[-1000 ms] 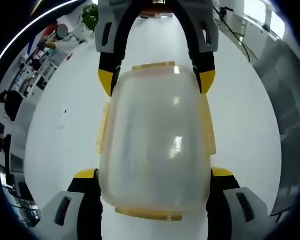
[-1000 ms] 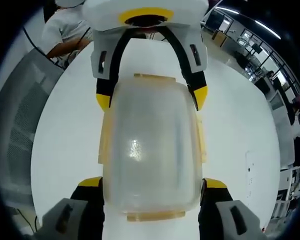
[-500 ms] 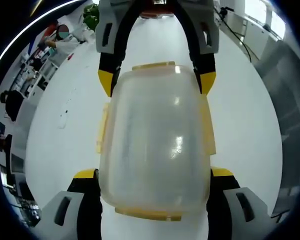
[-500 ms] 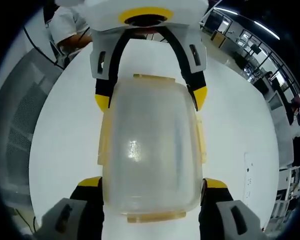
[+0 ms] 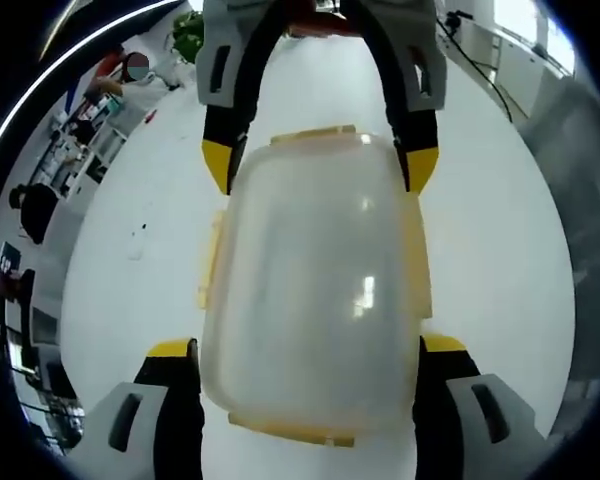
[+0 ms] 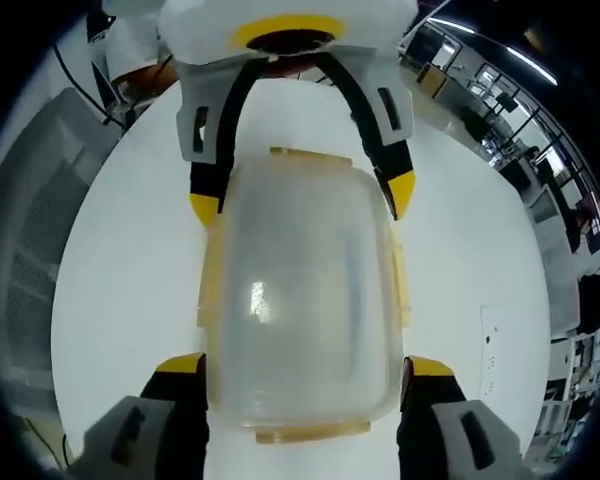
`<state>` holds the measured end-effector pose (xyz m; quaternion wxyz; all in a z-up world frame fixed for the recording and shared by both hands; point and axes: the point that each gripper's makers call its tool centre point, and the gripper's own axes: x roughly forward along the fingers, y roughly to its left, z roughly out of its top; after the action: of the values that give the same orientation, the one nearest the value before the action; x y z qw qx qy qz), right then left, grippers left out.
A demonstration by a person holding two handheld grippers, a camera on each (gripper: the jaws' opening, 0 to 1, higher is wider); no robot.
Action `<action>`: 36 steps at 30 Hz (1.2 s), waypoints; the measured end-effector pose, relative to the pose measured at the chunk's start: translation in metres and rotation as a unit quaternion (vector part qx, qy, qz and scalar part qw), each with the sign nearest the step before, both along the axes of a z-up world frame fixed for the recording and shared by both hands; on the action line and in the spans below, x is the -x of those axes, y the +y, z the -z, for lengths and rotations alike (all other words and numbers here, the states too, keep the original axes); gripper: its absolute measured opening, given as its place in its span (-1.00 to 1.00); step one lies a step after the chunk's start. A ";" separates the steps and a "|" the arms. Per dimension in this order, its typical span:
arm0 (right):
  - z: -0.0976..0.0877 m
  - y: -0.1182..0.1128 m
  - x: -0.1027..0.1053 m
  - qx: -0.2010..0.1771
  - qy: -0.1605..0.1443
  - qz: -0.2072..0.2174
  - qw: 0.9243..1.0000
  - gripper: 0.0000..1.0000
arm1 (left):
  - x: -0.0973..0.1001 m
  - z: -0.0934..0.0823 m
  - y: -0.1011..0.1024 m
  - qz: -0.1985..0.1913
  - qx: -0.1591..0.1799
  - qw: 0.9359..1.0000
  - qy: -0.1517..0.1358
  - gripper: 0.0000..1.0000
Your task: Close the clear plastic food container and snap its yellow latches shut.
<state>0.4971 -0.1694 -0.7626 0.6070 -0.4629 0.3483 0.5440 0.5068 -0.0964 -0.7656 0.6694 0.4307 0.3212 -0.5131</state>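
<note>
Container (image 5: 315, 300), clear plastic, lid seated, sits on white desk (image 5: 130, 300) between left tool (image 5: 308, 345) jaws, which bracket its near end, apparently steadying it; right tool (image 5: 320, 170) brackets far end. Right gripper view: container (image 6: 302, 300) between right tool (image 6: 305, 365) jaws, left tool (image 6: 302, 200) opposite. Yellow latches (image 6: 206, 290) flank sides; whether snapped, unclear. Whether the tools actually clamp, cannot tell.

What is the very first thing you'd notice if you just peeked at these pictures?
A big clear plastic container with yellow latches along its edges sits in the middle of a white table. The left gripper reaches in from the near end and the right gripper from the far end, their yellow-tipped jaws set against its two ends.
</note>
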 end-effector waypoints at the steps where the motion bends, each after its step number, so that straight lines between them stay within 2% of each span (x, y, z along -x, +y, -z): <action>1: -0.002 0.001 0.000 -0.004 -0.001 0.000 1.000 0.55 | 0.001 -0.002 -0.001 0.000 0.002 1.000 0.001 0.68; 9: -0.017 0.001 -0.003 -0.018 -0.013 0.010 1.000 0.58 | 0.002 -0.009 -0.001 -0.011 0.014 1.000 0.009 0.73; 14: -0.024 -0.001 -0.004 -0.037 -0.011 0.040 0.998 0.58 | 0.001 -0.016 0.005 -0.021 0.014 1.000 0.004 0.74; 18: -0.027 -0.003 0.000 -0.036 -0.017 0.045 0.998 0.58 | 0.001 -0.021 0.009 -0.036 0.022 0.999 0.006 0.75; 24: -0.029 -0.004 0.010 -0.043 -0.015 0.056 0.997 0.58 | 0.007 -0.026 0.011 -0.038 0.022 0.999 0.000 0.75; 30: -0.031 -0.003 0.016 -0.059 -0.016 0.084 0.995 0.57 | 0.013 -0.028 0.011 -0.061 0.036 0.997 0.007 0.76; 36: -0.034 -0.003 0.022 -0.076 -0.021 0.111 0.991 0.53 | 0.023 -0.030 0.013 -0.065 0.040 0.997 0.006 0.80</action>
<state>0.4751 -0.1721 -0.7283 0.7039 -0.3855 0.3423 0.4886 0.4841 -0.0836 -0.7353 0.7161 0.3784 0.3322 -0.4834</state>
